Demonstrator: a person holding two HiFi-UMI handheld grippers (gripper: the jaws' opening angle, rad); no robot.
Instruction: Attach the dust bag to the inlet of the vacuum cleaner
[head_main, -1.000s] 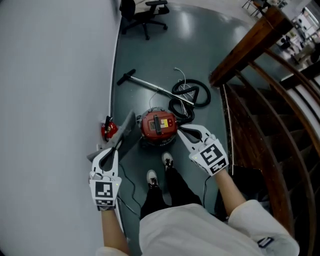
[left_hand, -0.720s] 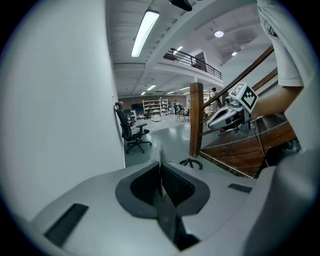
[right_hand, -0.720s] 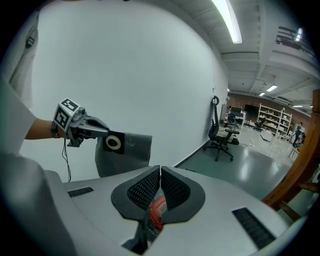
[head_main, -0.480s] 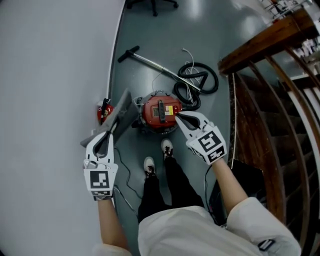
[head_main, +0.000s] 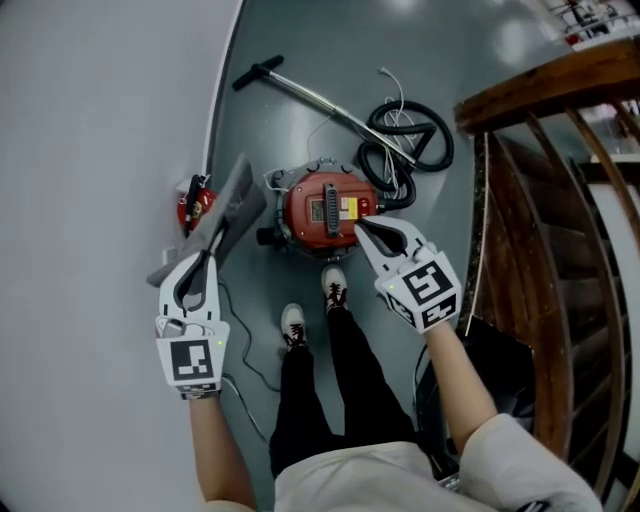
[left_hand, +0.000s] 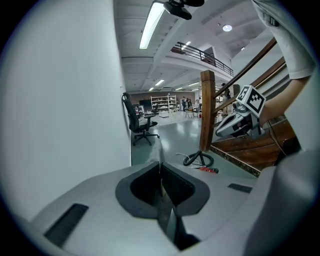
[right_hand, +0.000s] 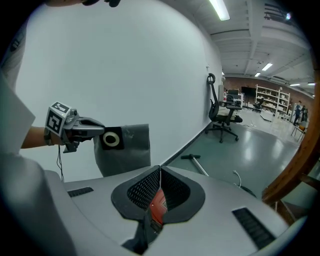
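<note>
The red vacuum cleaner (head_main: 325, 210) stands on the grey floor just ahead of the person's shoes (head_main: 335, 287). My left gripper (head_main: 207, 256) is shut on the grey dust bag (head_main: 218, 212), which hangs left of the vacuum near the wall. In the right gripper view the dust bag (right_hand: 127, 150) shows its round collar (right_hand: 111, 140) beside the left gripper (right_hand: 75, 128). The left gripper view shows the bag's thin edge (left_hand: 161, 200) pinched between the jaws. My right gripper (head_main: 363, 226) hovers over the vacuum's right side, shut and empty; the red vacuum (right_hand: 158, 205) shows behind its jaws.
The black hose (head_main: 405, 150) lies coiled behind the vacuum, with the metal wand (head_main: 300, 90) stretching to the far left. A small red object (head_main: 192, 205) sits by the white wall. A wooden stair railing (head_main: 540, 90) runs along the right. An office chair (left_hand: 137, 120) stands far off.
Both grippers have sunk toward the floor and now sit closer to the vacuum. The left still carries the dust bag. The vacuum looks larger in the head view.
</note>
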